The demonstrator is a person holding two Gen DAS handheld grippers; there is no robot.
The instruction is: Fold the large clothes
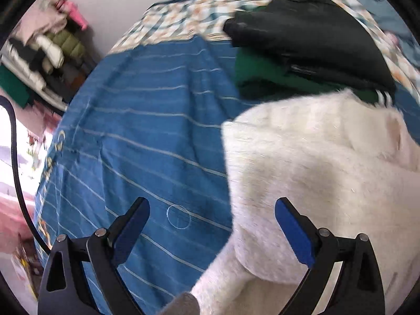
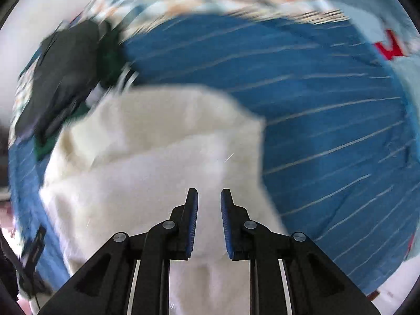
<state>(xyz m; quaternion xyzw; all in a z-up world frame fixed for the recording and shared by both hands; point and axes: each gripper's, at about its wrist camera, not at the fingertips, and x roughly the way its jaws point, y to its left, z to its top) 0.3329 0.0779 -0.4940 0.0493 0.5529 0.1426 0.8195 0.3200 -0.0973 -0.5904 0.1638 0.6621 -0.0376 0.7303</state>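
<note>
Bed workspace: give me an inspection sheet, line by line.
Surface: blue striped bedspread, wrinkled, with a checked quilt at its far end.
Job's things: white fluffy garment bunched on the bedspread; dark jacket lying on green clothing beyond it.
Clutter: nothing seen on the bedspread.
Tools: left tool wide open, empty, at the garment's edge; right tool nearly closed with white fabric between its fingers, grip uncertain.
Cables: black cable beside the bed.
Surroundings: pile of clothes against the wall.

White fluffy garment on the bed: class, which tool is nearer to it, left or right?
Right. The right tool has the white garment between its fingers; the left tool is open mostly over the blue bedsheet beside it.
</note>
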